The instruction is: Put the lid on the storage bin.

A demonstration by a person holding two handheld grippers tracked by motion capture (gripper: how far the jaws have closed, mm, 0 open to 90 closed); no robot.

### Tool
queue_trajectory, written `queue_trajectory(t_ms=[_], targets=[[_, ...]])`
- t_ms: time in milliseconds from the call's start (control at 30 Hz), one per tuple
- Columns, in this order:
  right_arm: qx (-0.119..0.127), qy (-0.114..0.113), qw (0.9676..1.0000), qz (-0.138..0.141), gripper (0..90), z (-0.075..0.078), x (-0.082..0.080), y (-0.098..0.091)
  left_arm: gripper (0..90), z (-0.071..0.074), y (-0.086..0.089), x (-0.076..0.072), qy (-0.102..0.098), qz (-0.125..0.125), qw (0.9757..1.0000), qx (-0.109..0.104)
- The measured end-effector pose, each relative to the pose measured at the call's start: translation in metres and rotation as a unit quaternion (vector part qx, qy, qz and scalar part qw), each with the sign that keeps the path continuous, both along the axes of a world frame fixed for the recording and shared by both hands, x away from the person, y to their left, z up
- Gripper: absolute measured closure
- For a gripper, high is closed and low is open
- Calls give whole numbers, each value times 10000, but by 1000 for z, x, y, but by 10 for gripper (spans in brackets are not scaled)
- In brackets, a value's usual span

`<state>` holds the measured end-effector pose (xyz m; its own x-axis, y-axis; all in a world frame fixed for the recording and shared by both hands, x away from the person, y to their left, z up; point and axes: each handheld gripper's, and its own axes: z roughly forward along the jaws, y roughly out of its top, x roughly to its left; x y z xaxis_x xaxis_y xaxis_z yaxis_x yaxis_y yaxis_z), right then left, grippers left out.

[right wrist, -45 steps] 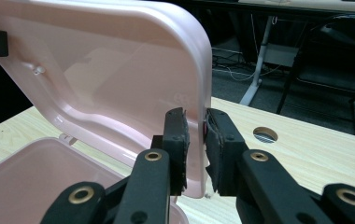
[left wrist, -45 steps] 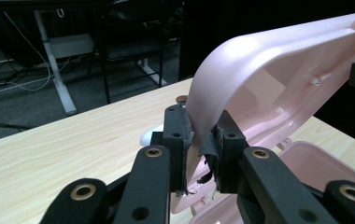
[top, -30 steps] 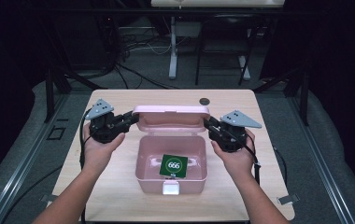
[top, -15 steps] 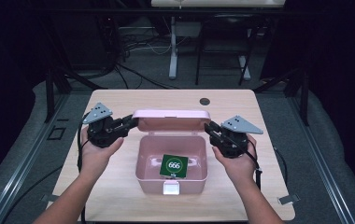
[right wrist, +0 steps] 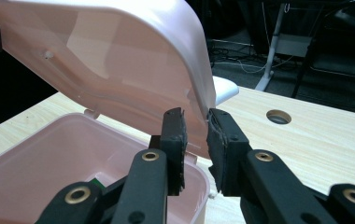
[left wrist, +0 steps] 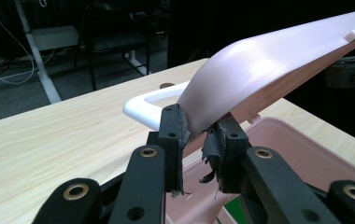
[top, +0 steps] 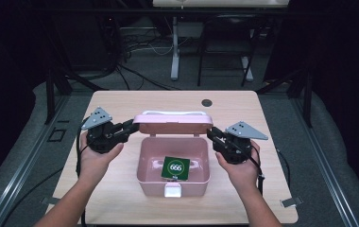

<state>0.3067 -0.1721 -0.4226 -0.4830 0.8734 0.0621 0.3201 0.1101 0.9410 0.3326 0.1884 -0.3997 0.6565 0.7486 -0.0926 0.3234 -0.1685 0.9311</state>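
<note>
lid (top: 173, 126) of the pink box (top: 174, 166) is the thing in hand, and it sits at the middle of the high view, half raised over the open box. nearest, at the bottom of the frame, two forearms come in. just above them, the box stands on the worktop (top: 121, 189), with a green card (top: 175, 168) marked 666 lying flat on its floor and a small latch at the near wall.

either side of the box, a little higher in the frame, the left gripper (top: 131, 127) and the right gripper (top: 212, 134) meet the lid's two ends. in the left gripper view the fingers (left wrist: 174, 135) pinch the lid's (left wrist: 278, 70) corner edge between them; in the right gripper view the fingers (right wrist: 222, 149) clamp the lid's (right wrist: 119, 51) rim the same way, the pads frayed but seated.

farther off, the white handle (top: 172, 113) lies at the lid's far edge, then a round hole (top: 207, 102) in the worktop.

judging by the tilt, the step is swinging the lid on its hinge. whether it goes up or down cannot be told. the next move calls for both hands turning together, at an even pace, so the lid does not twist or slip.
</note>
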Motion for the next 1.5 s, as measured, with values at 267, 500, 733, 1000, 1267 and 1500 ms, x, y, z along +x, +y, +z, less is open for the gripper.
queue_trajectory(t_ms=[267,500,733,1000,1267,1500], targets=[[48,-48,10000,11,753,3,-8,-2,767,2,2,-7,-18,-25,10000,-9],[10,-51,10000,42,749,4,-12,-4,769,1,3,-13,-8,-77,10000,5],[19,-4,10000,77,735,5,-16,-11,769,-1,3,-20,-23,-101,9999,30],[24,163,9998,-130,723,-4,-15,-27,766,-3,5,-26,-11,-109,9999,-4],[117,351,9987,-345,632,-15,-5,-43,756,-8,6,-32,33,-144,9999,-26],[-21,339,9986,-404,553,-23,1,-44,750,-11,6,-36,22,-158,9999,-58]])
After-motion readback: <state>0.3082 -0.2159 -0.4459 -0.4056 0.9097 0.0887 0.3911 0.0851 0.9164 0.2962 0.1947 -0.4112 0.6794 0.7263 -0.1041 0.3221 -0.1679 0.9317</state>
